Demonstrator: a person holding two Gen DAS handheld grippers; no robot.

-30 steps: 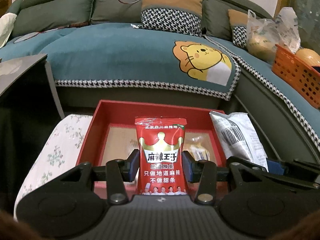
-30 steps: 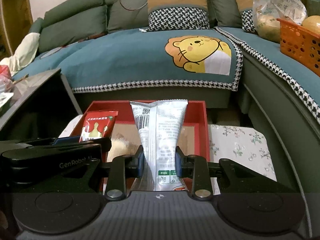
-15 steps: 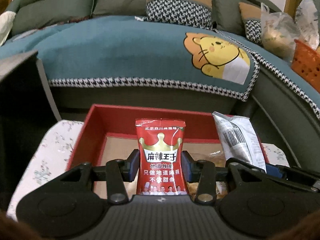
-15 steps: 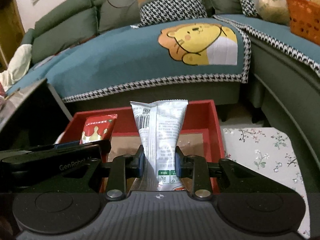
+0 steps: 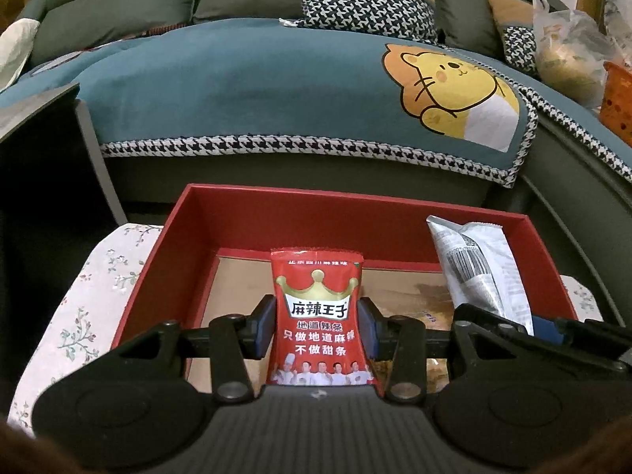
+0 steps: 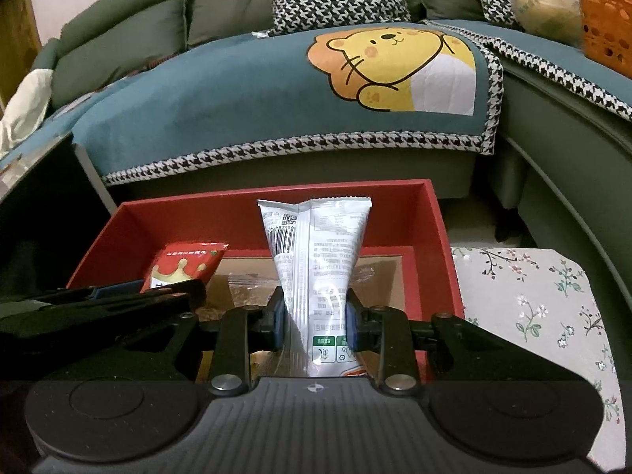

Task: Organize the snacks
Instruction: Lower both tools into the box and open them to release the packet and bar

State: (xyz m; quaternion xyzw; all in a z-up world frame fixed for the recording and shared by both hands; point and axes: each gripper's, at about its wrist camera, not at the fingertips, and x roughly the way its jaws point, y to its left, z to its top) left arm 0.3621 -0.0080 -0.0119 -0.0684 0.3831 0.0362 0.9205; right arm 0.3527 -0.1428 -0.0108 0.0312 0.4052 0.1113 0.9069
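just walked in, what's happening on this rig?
A person with a gripper in each hand is sorting snacks into a red box on a floral-cloth surface in front of a sofa. The left gripper is shut on a red spicy-strip packet; the right gripper is shut on a white snack packet. Both packets are held upright over the box, not yet released. Clear-wrapped snacks already lie inside.

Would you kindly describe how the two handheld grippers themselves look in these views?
Both match: the left gripper and right gripper have matte black ribbed bodies, round recessed discs either side, black linkage arms with silver pivot screws, and dark blue finger pads. No cables or sleeves show.
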